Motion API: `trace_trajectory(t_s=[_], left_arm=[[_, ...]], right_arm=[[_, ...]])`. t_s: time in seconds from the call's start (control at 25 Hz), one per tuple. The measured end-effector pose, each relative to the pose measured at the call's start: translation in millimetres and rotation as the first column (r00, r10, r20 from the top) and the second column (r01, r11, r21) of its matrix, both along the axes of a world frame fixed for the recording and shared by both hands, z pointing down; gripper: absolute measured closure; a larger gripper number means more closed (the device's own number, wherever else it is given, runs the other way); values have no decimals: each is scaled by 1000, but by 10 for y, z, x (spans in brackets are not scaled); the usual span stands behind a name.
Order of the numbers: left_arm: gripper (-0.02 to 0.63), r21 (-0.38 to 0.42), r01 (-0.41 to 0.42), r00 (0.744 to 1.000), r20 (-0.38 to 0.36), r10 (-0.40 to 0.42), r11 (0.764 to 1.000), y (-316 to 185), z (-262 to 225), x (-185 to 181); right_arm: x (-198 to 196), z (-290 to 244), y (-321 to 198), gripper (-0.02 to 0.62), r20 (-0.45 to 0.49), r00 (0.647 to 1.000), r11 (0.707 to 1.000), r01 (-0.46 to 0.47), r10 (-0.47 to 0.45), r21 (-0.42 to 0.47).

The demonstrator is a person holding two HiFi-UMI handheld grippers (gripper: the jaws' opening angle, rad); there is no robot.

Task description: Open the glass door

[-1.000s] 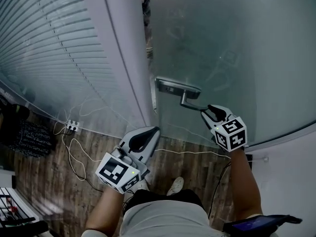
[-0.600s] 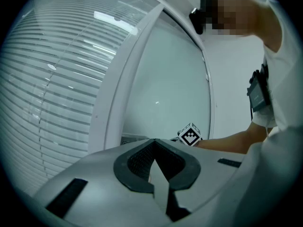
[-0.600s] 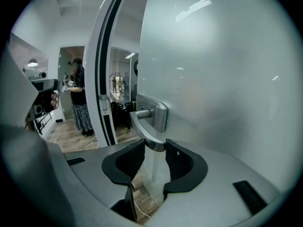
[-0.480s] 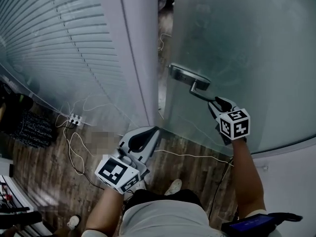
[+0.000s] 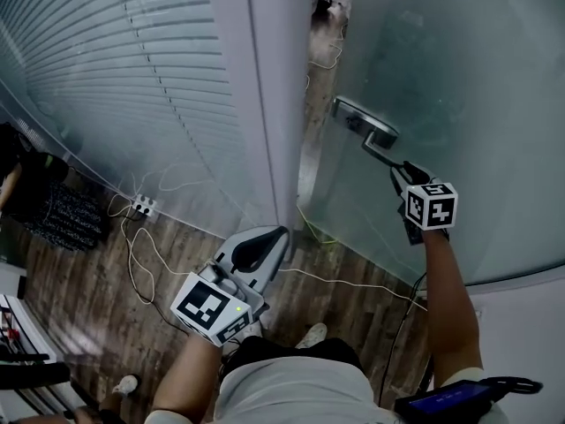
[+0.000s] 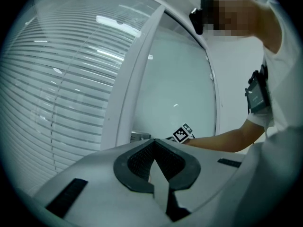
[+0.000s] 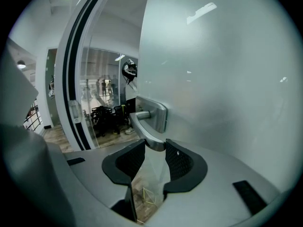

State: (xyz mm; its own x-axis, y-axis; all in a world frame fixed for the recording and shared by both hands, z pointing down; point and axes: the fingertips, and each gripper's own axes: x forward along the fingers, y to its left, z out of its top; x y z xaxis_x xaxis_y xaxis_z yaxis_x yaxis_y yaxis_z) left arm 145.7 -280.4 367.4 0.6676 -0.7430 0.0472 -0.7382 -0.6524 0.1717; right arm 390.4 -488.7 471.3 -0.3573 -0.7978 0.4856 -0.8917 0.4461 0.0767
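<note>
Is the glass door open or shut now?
Partly open: a gap between the glass door and the door frame shows floor beyond. The right gripper grips the lever handle.

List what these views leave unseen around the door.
- Head view: the free end of the door handle, covered by the right gripper.
- Head view: the hinge side of the glass door, cut off at the right edge.
- Every view: whatever lies behind the frosted glass, blurred.

White blinds (image 5: 132, 78) hang behind the glass wall (image 5: 53, 140) on the left. The floor (image 5: 88, 307) is brown wood. A white power strip (image 5: 141, 207) lies on it, with thin white cords (image 5: 132, 253) looping beside it. A dark mat (image 5: 62, 219) lies near the wall. A white shoe (image 5: 312, 333) points forward. Black chairs (image 7: 102, 113) stand in the far room.
</note>
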Motion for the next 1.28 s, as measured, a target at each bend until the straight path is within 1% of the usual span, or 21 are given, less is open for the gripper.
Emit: trace_trajectory(t_s=[0.36, 0.48, 0.56, 0.64, 0.68, 0.76, 0.8, 0.96, 1.04, 1.16, 1.28], left_arm=[[606, -8, 39, 999, 11, -39, 999, 10, -50, -145], [606, -14, 52, 999, 8, -52, 999, -2, -132, -217], [606, -17, 56, 998, 1, -56, 998, -28, -213, -285], [606, -16, 59, 998, -2, -59, 998, -44, -210, -346], [606, -15, 59, 998, -2, -59, 998, -49, -188, -369], [606, -9, 56, 998, -3, -56, 998, -54, -162, -393], [606, -5, 52, 999, -4, -52, 999, -52, -165, -395], [606, 16, 19, 1000, -3, -19, 1000, 0, -176, -402], [606, 29, -10, 1000, 3, 10, 1000, 13, -190, -419], [606, 52, -75, 997, 1, 75, 996, 9, -257, -436], [606, 67, -151, 988, 4, 151, 986, 66, -237, -493]], right_arm=[[118, -68, -337, 457, -12, 998, 998, -55, 55, 35], [183, -187, -390, 457, -21, 995, 994, -95, 97, 59], [226, -337, -355, 457, -7, 991, 988, -131, 132, 87], [229, -468, -191, 457, 44, 988, 980, -151, 146, 126], [210, -536, -65, 469, 74, 987, 977, -151, 141, 153], [168, -703, 213, 563, 116, 985, 965, -149, 126, 217], [153, -793, 351, 587, 133, 984, 957, -152, 122, 246], [92, -1102, 913, 594, 205, 970, 924, -192, 128, 331], [24, -1269, 1192, 594, 224, 965, 904, -215, 137, 371], [-102, -1504, 1577, 594, 227, 959, 874, -251, 168, 415], [-247, -1573, 2005, 594, 260, 943, 848, -304, 205, 434]])
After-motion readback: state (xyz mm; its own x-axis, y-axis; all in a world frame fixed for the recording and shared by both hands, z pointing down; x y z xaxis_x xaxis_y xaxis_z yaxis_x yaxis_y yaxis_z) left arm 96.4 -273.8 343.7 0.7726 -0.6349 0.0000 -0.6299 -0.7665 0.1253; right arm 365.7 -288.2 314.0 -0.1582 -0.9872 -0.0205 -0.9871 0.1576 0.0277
